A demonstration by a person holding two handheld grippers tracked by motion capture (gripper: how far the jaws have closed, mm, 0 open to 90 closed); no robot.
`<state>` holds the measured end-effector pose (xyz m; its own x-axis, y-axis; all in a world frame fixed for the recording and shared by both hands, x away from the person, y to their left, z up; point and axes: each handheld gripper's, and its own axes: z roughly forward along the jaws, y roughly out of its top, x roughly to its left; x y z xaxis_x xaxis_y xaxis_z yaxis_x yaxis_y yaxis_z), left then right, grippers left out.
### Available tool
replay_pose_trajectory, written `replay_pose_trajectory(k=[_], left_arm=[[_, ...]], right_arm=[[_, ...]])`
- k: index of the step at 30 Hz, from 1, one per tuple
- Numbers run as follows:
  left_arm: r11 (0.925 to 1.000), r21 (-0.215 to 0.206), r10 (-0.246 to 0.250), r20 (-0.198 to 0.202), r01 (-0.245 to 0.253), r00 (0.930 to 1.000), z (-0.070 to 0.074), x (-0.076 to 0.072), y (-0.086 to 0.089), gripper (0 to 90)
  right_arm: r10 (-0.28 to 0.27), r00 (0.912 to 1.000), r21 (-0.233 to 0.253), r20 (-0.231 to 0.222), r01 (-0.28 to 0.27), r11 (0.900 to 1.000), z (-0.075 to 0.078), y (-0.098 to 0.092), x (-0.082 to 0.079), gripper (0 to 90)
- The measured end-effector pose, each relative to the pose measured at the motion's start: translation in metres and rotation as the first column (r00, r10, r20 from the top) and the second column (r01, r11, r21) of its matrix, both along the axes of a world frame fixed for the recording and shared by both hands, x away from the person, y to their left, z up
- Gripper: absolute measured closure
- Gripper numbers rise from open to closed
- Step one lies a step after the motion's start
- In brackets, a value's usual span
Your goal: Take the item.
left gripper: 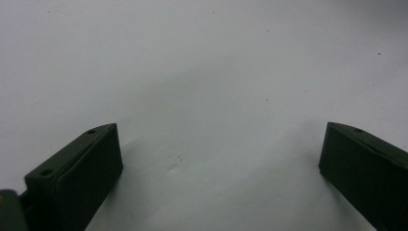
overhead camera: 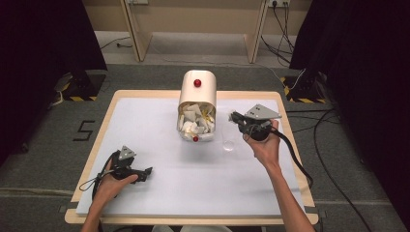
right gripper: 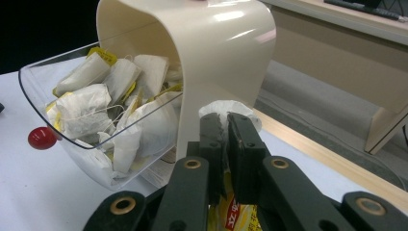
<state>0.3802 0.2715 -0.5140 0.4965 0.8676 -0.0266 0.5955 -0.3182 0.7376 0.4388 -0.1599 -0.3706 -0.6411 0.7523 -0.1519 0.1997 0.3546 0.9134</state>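
Your left gripper (overhead camera: 145,172) rests low on the bench (overhead camera: 203,193), near its front left, fingers (left gripper: 77,178) wide apart over bare white surface. Your right gripper (overhead camera: 233,116) sits farther back at right, just beside the bin (overhead camera: 197,96); its fingers (right gripper: 240,154) are clamped on a tea bag (right gripper: 226,108), yellow wrapper showing below. The cream bin's clear drawer (right gripper: 57,96) is tipped open, full of tea bags, red knob (right gripper: 42,137) at front.
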Motion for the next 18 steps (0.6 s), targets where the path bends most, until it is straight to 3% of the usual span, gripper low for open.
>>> replay_pose_trajectory(k=[10, 18], left_arm=[[1.0000, 0.000, 0.000, 0.000, 0.000, 1.0000, 0.000, 0.000, 0.000, 0.2], [1.0000, 0.000, 0.000, 0.000, 0.000, 1.0000, 0.000, 0.000, 0.000, 0.2]], right_arm=[[0.017, 0.9996, 0.013, -0.025, -0.016, 1.000, -0.015, 0.012, 0.014, 85.4], [0.002, 0.9979, 0.027, -0.065, 0.000, 1.000, -0.029, 0.007, 0.022, 85.3]])
